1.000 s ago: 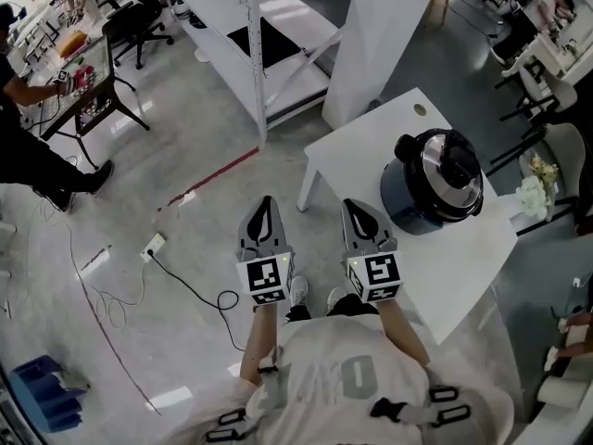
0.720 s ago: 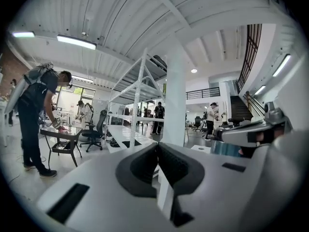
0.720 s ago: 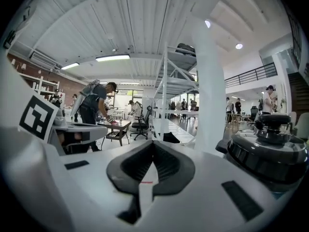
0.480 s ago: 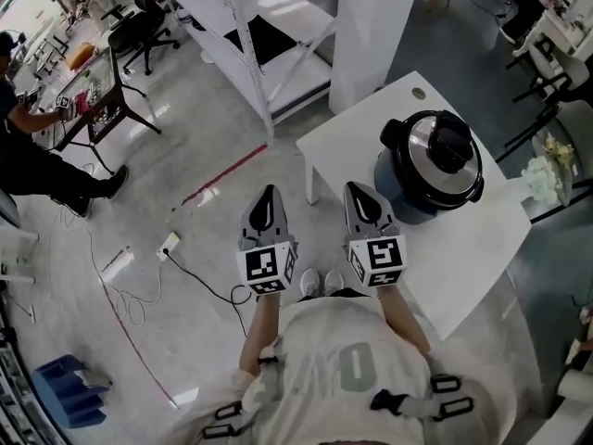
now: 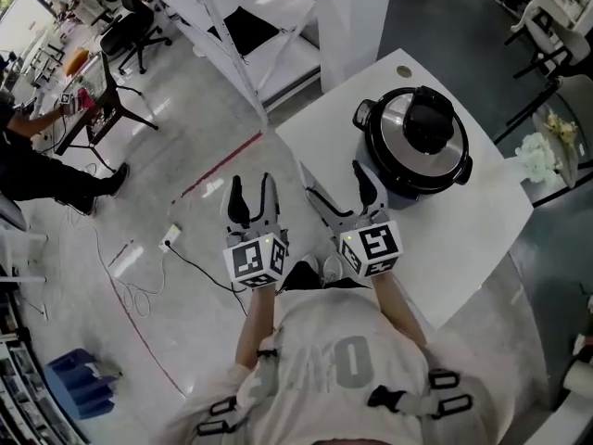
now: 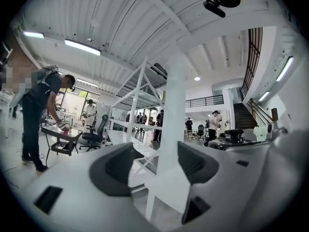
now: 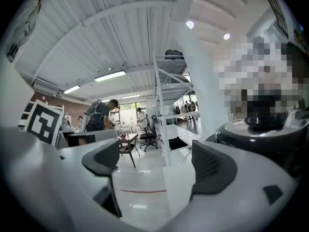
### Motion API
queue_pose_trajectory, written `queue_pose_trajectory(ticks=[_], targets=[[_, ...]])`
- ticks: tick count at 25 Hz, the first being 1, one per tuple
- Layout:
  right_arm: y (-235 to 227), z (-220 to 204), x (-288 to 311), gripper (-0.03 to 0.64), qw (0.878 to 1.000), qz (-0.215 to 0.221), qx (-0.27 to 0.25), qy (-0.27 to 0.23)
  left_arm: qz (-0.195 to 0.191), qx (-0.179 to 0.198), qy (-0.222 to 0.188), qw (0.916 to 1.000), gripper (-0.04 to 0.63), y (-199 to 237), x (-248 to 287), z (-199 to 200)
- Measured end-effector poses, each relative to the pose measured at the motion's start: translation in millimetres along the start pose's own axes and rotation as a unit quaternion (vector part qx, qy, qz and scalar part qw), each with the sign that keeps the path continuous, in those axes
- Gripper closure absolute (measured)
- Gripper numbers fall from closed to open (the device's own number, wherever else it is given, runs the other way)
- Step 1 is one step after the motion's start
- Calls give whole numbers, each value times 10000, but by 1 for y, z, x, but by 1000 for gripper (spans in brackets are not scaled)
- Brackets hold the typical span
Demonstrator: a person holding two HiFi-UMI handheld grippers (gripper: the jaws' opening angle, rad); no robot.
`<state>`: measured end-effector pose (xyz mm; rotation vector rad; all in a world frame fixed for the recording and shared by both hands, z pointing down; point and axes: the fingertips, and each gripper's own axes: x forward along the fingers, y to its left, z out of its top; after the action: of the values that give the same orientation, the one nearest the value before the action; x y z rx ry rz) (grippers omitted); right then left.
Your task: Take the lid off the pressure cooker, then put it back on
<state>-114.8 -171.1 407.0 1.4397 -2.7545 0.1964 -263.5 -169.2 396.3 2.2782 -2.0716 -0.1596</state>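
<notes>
Both tools are level in front of the person, and neither has hold of anything. The left gripper (image 5: 251,188) has just been spreading its jaws; in the left gripper view (image 6: 157,164) they stand partly apart, with only open room, a white pillar (image 6: 174,105) and a white shelving rack (image 6: 140,100) showing through the gap. The right gripper (image 5: 335,180) has also just been opening. Its jaws stand wider than the left's, and in the right gripper view (image 7: 154,164) the space between the dark pads holds nothing but shiny floor and a red floor line (image 7: 140,191). The pressure cooker (image 5: 412,146) sits on the white table (image 5: 463,225), ahead of the right gripper and off to its right side, near its right jaw but apart from it. That gripper's own camera shows it past the right jaw (image 7: 260,134). From the left gripper the cooker is farther off to the right, beyond the other tool, low at the edge of that gripper's view (image 6: 236,139). The lid (image 5: 394,123) is on the pot, with its black knob (image 5: 428,119) on top. Ahead of the left gripper and to its left, a person (image 5: 32,160) stands at a desk, well away. A cable (image 5: 199,290) trails over the floor below that gripper.
</notes>
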Motion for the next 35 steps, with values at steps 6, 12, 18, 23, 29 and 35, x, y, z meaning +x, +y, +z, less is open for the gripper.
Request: queue_pose_trajectory(ticks=[6, 12, 18, 23, 29, 35], targets=[[22, -3, 12, 166, 9992, 392, 106, -45, 748, 15, -251, 9969, 152, 43, -30, 11], [42, -9, 23, 166, 9972, 745, 47, 59, 1328, 62, -303, 9907, 150, 71, -68, 10], [52, -4, 16, 167, 9978, 665, -6, 14, 1324, 111, -254, 9908, 150, 69, -82, 12], [17, 26, -11, 167, 9994, 61, -124, -309, 576, 78, -269, 9979, 150, 31, -42, 18], [-66, 69, -56, 167, 9869, -1395, -367, -725, -782, 142, -359, 9962, 150, -47, 39, 29], [-133, 63, -125, 167, 9520, -2975, -311, -644, -2213, 125, -164, 9750, 151, -139, 88, 18]])
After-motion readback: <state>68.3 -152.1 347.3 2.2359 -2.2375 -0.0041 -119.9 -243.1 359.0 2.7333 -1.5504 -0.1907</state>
